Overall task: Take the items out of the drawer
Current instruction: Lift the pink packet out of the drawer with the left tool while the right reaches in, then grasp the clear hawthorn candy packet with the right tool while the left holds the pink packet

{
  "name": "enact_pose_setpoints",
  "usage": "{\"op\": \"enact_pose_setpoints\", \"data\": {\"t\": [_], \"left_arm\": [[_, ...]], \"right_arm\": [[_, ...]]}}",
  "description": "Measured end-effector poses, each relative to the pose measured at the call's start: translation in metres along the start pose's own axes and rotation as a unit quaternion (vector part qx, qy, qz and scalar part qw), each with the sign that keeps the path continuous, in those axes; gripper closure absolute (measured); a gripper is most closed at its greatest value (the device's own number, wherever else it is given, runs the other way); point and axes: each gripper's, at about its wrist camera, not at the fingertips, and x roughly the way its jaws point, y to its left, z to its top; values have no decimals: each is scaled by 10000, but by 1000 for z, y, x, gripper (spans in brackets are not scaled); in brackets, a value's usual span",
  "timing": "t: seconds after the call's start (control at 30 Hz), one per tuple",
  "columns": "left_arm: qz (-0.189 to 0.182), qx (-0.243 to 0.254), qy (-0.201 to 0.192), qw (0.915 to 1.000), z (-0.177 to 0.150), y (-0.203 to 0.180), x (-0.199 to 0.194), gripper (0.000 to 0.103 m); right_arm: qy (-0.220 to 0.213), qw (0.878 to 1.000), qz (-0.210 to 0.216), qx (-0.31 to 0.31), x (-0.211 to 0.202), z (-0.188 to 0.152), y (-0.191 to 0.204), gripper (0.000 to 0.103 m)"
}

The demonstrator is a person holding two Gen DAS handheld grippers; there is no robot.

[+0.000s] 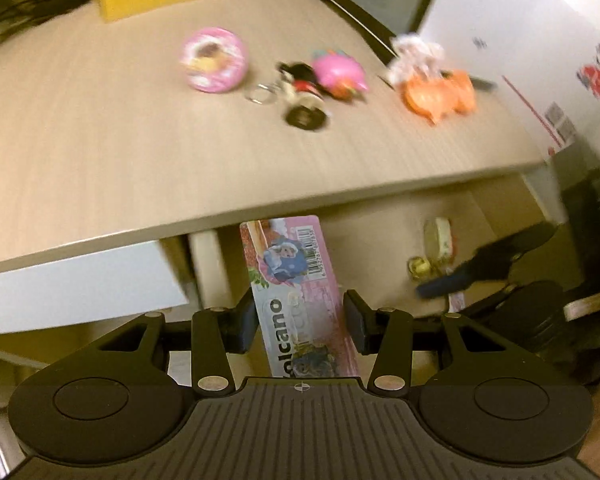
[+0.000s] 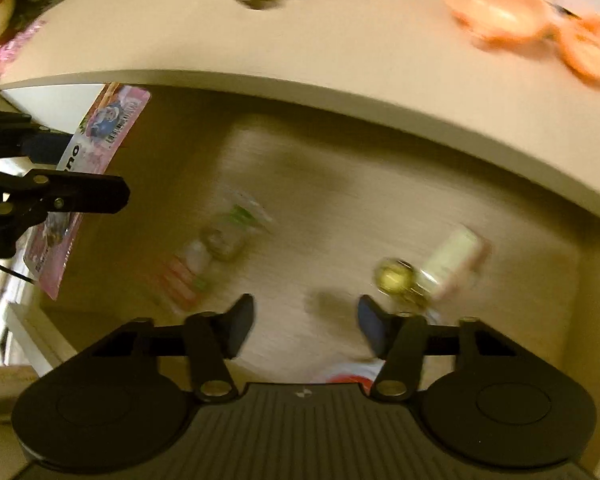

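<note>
The main risk lay at the left. The left gripper (image 1: 300,322) had a flat pink packet (image 1: 296,292) between its fingers, but in the left wrist view the right pad (image 1: 354,322) seemed to stand a little off the packet's edge, so I judge the hold was light. The packet rose steeply, and its upper end was just under the tabletop (image 1: 100,140) edge, in the middle of the frame. If the gripper went straight up, the packet could strike that edge and turn or slip out. In the right wrist view the same packet (image 2: 100,152) appeared at the left, held slanting above the open drawer (image 2: 340,216).

On the tabletop, from left to right, lay a pink round toy (image 1: 214,60), a key ring figure (image 1: 300,92) and an orange toy (image 1: 440,94), so a careless set-down could knock them.

The second risk was at the right. The right gripper (image 2: 306,326) was wide open and empty, pointing down into the drawer. A blurred clear packet (image 2: 220,248) lay to its left, and a gold trinket (image 2: 392,276) touching a pale small box (image 2: 456,256) lay just beside its right finger. Closing from this position could push the trinket away instead of catching it. Both views were blurred, so finer detail I cannot tell.
</note>
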Motion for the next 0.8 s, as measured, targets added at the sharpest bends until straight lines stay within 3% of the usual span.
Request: {"op": "enact_pose_setpoints", "data": {"t": [0.17, 0.33, 0.47, 0.67, 0.8], "left_arm": [[243, -91, -104, 9996, -1, 13, -15, 53], [404, -248, -121, 9988, -3, 29, -24, 53], [403, -251, -115, 9988, -3, 30, -24, 53], [204, -250, -80, 9994, -4, 29, -17, 53], [132, -304, -9, 9994, -9, 29, -12, 53]], "right_arm": [[297, 9985, 416, -205, 29, 20, 38, 55], [477, 9982, 373, 22, 59, 40, 48, 52], [548, 9983, 54, -210, 64, 46, 56, 56], [293, 9952, -759, -546, 45, 30, 24, 62], [41, 9989, -462, -74, 24, 22, -2, 58]]}}
